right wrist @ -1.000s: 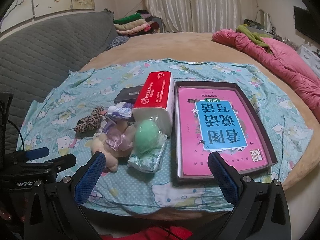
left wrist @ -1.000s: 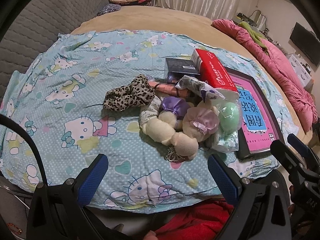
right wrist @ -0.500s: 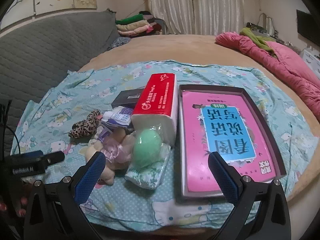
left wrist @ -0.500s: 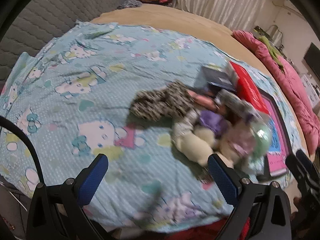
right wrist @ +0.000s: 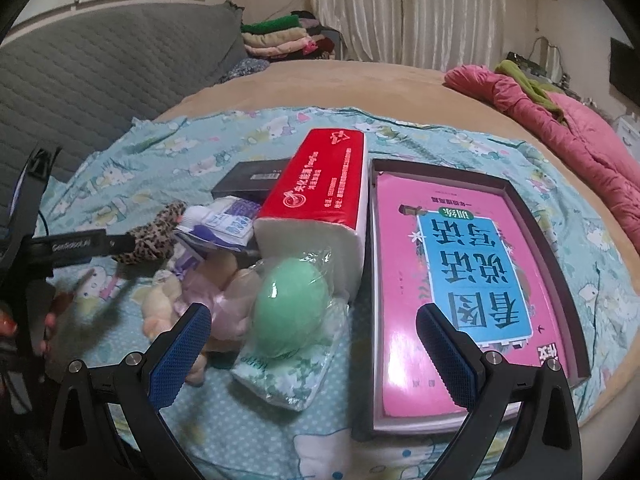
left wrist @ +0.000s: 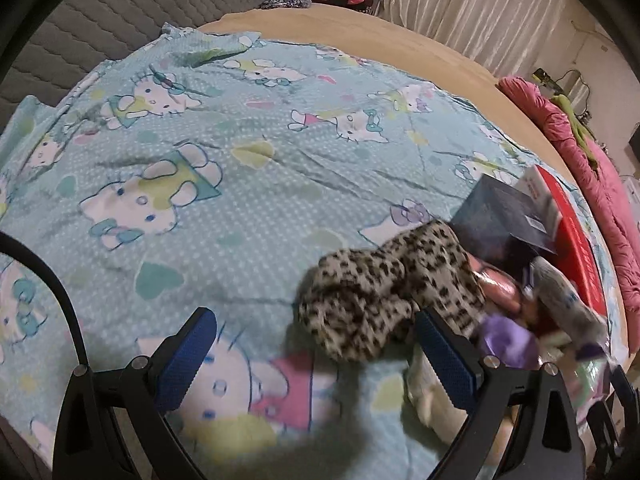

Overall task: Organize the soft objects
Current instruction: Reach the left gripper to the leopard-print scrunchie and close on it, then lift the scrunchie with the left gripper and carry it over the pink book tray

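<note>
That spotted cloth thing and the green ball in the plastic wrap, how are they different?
The leopard-print cloth is a floppy, crumpled heap; the green ball is smooth and egg-round. The cloth is bare, with dark spots on cream; the ball is one plain colour and sits in clear plastic. The cloth lies at the left edge of the pile, the ball against the end of the red tissue pack. Both rest on the cartoon-cat sheet.

We note warm, dim indoor light; fisheye bending and black vignette at edges; left view motion-blurred, right view sharper; soft shadows on the bed [right wrist: 248, 412].
</note>
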Demonstrator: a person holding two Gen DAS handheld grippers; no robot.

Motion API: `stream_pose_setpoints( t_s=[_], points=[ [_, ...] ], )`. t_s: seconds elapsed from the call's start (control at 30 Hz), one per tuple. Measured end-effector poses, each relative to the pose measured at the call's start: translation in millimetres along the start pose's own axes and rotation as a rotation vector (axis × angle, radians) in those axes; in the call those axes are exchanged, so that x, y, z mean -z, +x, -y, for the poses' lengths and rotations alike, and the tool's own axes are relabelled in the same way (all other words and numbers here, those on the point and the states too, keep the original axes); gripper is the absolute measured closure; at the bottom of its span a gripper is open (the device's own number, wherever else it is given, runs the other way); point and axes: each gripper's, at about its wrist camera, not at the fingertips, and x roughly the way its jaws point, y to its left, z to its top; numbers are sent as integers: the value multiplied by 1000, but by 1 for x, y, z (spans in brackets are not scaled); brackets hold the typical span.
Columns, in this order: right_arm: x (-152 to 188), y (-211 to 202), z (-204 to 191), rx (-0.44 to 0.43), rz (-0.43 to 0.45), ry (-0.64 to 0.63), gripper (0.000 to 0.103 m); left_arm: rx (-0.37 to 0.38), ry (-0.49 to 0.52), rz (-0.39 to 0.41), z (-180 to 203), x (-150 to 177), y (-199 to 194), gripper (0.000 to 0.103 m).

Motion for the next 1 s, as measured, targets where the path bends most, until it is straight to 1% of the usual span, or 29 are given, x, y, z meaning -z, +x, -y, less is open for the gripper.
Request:
stream_pose_setpoints(
  t_s=[0.13, 0.23, 0.3, 0.4, 0.47, 0.5, 0.53, 0.57, 0.6, 0.63, 0.67, 0.73, 0.77, 0.83, 0.9, 1.0],
  points=[
    [-2, 8, 2, -3, -2, 10, 0, 36, -8, 0, -3, -5, 13, 3],
    [-3, 14, 5, -13, -3, 22, 1, 28, -7, -2, -3, -5, 21, 4],
    [-3, 17, 6, -22, -5, 32, 2, 19, 9, 8, 0, -4, 22, 9],
    [-5, 20, 5, -22, 7, 30, 4, 22, 41, 15, 5, -4, 23, 12],
    [-6, 21, 3, -35, 13, 24, 8, 22, 50, 22, 6, -4, 23, 18],
    [-7, 21, 2, -43, 15, 20, 13, 27, 54, 26, 7, -5, 22, 22],
    [-8, 22, 0, -50, 14, 12, 21, 32, 58, 29, 8, -5, 22, 28],
    [-9, 23, -2, -57, 12, 1, 27, 41, 58, 33, 8, -6, 22, 31],
    [-9, 24, -3, -66, 7, -9, 37, 54, 55, 33, 8, -6, 22, 37],
    [-9, 25, -5, -69, 4, -17, 39, 75, 44, 33, 7, -6, 22, 45],
    [-9, 24, -6, -70, 7, -21, 40, 88, 36, 34, 5, -7, 23, 50],
    [-9, 23, -5, -78, 14, -24, 44, 133, 22, 29, 2, -8, 26, 72],
    [-9, 21, -4, -78, 17, -25, 45, 144, 17, 27, 0, -8, 26, 75],
    [-9, 19, -2, -80, 24, -21, 48, 162, 14, 30, -1, -8, 26, 86],
    [-10, 15, 2, -82, 36, -9, 49, 181, 15, 38, -2, -7, 24, 90],
    [-11, 9, 6, -85, 53, 0, 50, 200, 20, 45, -1, -5, 17, 92]
  ],
)
